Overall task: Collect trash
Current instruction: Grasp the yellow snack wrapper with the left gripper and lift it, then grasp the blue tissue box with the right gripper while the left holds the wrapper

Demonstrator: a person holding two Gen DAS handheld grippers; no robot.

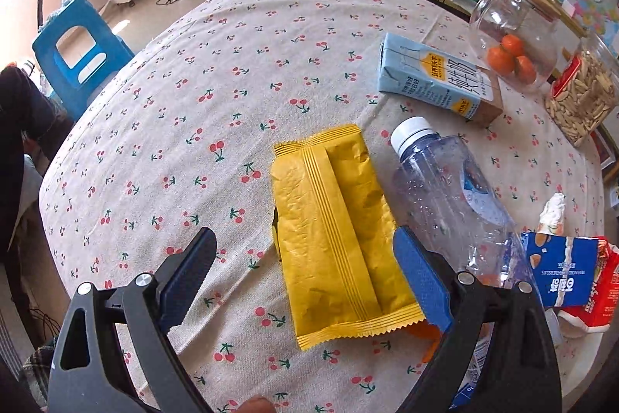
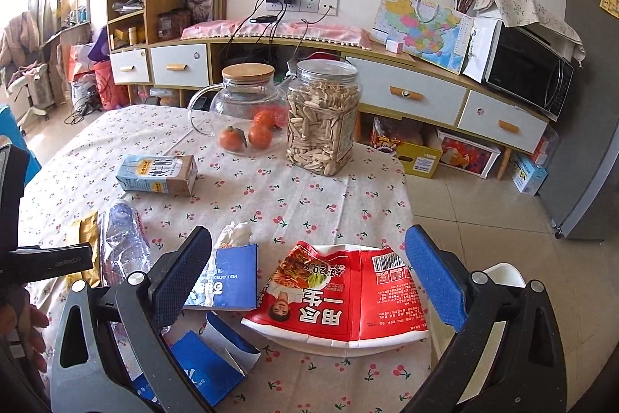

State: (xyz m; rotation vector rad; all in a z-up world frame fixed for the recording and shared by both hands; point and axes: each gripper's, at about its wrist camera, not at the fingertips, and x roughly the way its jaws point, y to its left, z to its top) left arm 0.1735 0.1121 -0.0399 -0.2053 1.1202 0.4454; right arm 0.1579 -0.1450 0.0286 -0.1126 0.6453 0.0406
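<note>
A flat yellow snack wrapper lies on the cherry-print tablecloth. My left gripper is open and hovers over it, its near half between the fingers. An empty clear plastic bottle lies right beside it. A crushed red noodle cup lies near the table's front edge, and my right gripper is open just above it. A torn blue carton with a crumpled tissue lies to its left. A light blue milk carton lies on its side further back.
A glass jug with mandarins and a clear jar of seeds stand at the table's far side. A blue plastic stool stands beside the table. A low cabinet with a microwave runs along the wall.
</note>
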